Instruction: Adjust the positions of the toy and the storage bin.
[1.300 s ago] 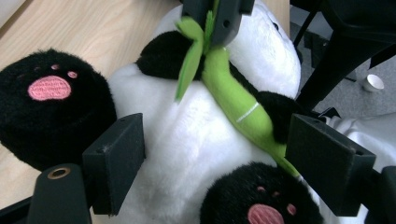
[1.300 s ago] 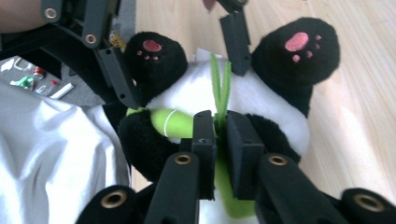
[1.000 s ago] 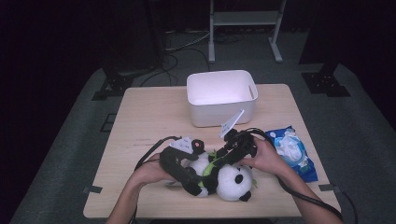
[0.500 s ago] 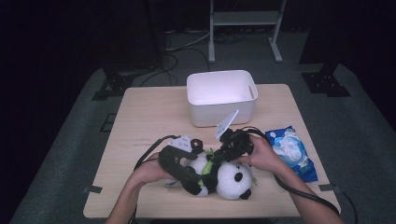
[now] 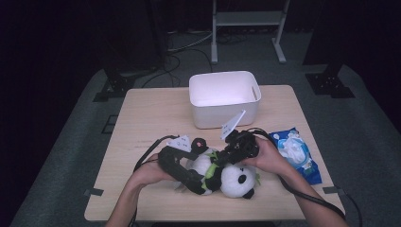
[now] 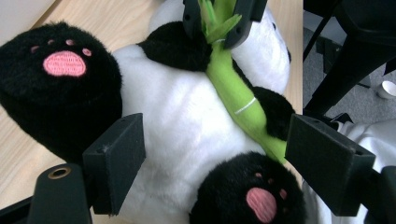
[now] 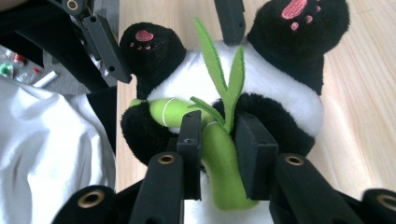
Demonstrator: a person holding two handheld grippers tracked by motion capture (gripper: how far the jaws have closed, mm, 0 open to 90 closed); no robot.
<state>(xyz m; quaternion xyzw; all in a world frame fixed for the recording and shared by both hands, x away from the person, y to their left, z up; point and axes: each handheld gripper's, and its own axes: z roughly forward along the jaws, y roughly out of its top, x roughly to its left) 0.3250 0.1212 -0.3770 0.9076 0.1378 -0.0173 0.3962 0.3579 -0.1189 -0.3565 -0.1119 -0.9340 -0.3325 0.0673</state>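
Observation:
A black-and-white panda plush [image 5: 236, 182] lies on its back near the table's front edge, hugging a green bamboo stalk [image 7: 219, 163]. My left gripper [image 5: 201, 182] comes from the left. Its jaws press on the panda's lower body [image 6: 187, 140] beside one black foot [image 6: 252, 196]. My right gripper [image 7: 219, 128] reaches in from the head side, and its pads [image 7: 191, 140] sit on both sides of the stalk just below the leaves [image 7: 224, 84]. Those jaws have just been opening a little, but the stalk fills the gap and touches both pads. A hand holds each gripper.
A white plastic bin [image 5: 224, 97] stands behind the panda at the table's middle. A blue pack of wipes [image 5: 298, 151] lies at the right, close to my right hand. Cables trail off the front edge. Bare wood [image 5: 146, 118] stretches left of the bin.

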